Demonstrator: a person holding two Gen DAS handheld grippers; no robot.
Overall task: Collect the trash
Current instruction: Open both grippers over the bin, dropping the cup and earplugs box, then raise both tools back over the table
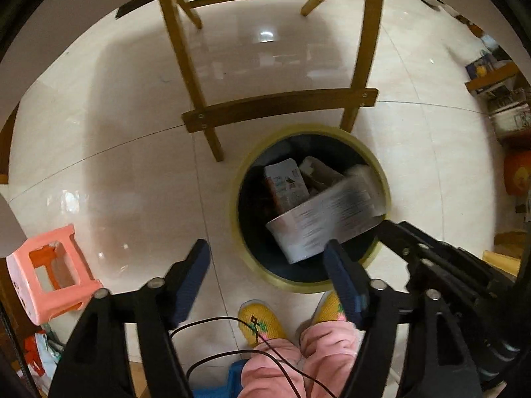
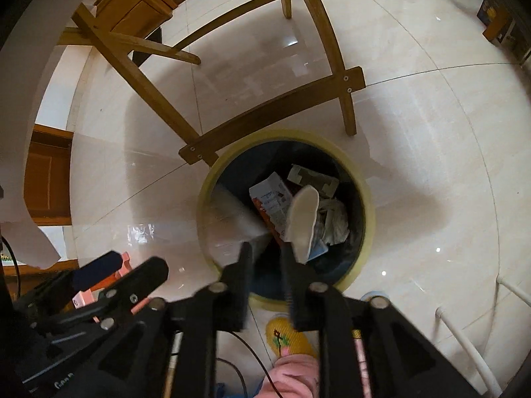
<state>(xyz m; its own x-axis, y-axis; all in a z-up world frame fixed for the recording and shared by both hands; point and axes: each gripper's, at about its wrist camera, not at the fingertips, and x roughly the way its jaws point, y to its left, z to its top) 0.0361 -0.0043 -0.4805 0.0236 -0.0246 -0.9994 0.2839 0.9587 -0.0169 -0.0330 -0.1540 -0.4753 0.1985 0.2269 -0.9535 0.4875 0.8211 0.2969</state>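
On the far left a pink stool (image 1: 49,275) stands on the tiled floor (image 1: 132,165), well apart from the work. The left hand-held gripper (image 1: 267,265) points straight down with its fingers wide apart and nothing between them; a printed paper sheet (image 1: 328,222), blurred, lies just beyond its right finger, over the bin (image 1: 242,265) and slanting up to the right. The right hand-held gripper (image 2: 267,253) is above the bin's near rim, fingers slightly parted, gripping nothing. A pale flat scrap (image 2: 302,222) sits just past its right finger, long axis pointing away, among the cartons inside. A wooden chair (image 2: 265,112) stands beyond.
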